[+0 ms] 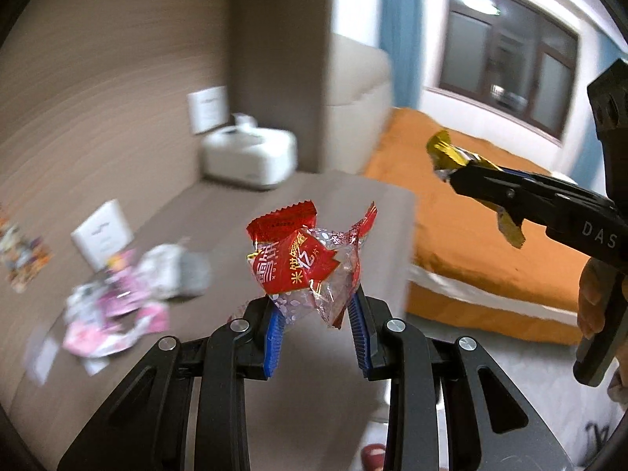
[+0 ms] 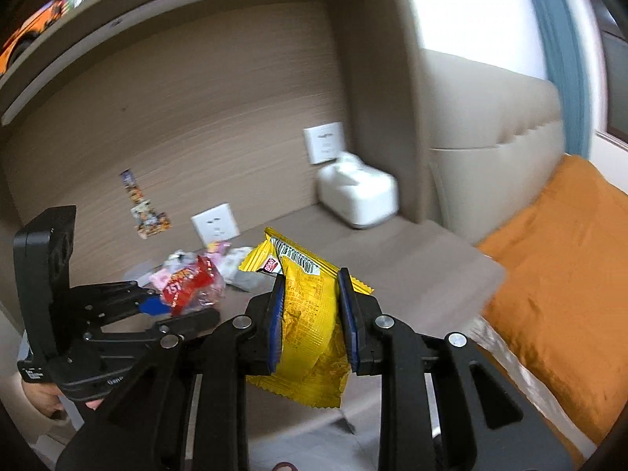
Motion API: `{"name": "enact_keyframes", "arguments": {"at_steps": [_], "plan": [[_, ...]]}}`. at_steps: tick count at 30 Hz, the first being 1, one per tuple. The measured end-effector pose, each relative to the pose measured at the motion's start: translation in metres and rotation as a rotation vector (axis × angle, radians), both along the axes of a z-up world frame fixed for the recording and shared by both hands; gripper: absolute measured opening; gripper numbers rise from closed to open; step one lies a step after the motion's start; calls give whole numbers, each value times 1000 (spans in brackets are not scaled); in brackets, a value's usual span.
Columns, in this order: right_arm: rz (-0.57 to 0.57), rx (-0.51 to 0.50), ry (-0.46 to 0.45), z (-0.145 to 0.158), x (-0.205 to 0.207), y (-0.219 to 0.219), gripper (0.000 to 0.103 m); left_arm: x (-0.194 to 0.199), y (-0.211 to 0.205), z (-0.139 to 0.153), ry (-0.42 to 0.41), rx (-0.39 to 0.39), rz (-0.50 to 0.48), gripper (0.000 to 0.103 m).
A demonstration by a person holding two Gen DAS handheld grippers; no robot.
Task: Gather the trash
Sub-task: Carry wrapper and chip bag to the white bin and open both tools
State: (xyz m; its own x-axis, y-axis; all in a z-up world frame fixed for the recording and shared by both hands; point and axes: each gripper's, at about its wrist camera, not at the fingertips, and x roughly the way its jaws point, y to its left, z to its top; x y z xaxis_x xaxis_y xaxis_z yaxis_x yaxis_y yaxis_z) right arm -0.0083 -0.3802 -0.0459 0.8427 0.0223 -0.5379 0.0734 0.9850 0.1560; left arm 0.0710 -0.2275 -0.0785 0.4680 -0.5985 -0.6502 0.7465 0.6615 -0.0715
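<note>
Both crinkly wrappers are pinched only by an edge, so a quick swing could slip them loose, I judge. The left tongs (image 1: 316,314) are closed on the red wrapper (image 1: 310,259) and the right tongs (image 2: 310,314) on the yellow wrapper (image 2: 308,314), both held above the bench (image 1: 235,204). More trash (image 1: 129,294) lies beyond on it.

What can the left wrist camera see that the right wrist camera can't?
Only the left wrist view shows the window and the red wrapper's printed front. Only the right wrist view shows the shelf overhead and the yellow wrapper's barcode. Both show the left gripper, the right gripper, the leftover wrapper pile, white box and orange bed.
</note>
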Motion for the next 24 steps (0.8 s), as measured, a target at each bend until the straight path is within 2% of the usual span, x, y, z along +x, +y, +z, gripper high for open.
{"name": "enact_keyframes", "arguments": {"at_steps": [8,15,21,24], "plan": [[-158,30,20,-5,-61,-51,26,-40,-77,-9,21,18,-205,30],[-268,79,53,-22,-101,-88,26,-71,-136,-33,55,54,-356,30],[-351,157,116,-58,-124,-119,26,-94,-177,-76,110,117,-464,30],[-375,202,142,-80,-129,-133,26,-104,-197,-108,145,160,-511,30]]}}
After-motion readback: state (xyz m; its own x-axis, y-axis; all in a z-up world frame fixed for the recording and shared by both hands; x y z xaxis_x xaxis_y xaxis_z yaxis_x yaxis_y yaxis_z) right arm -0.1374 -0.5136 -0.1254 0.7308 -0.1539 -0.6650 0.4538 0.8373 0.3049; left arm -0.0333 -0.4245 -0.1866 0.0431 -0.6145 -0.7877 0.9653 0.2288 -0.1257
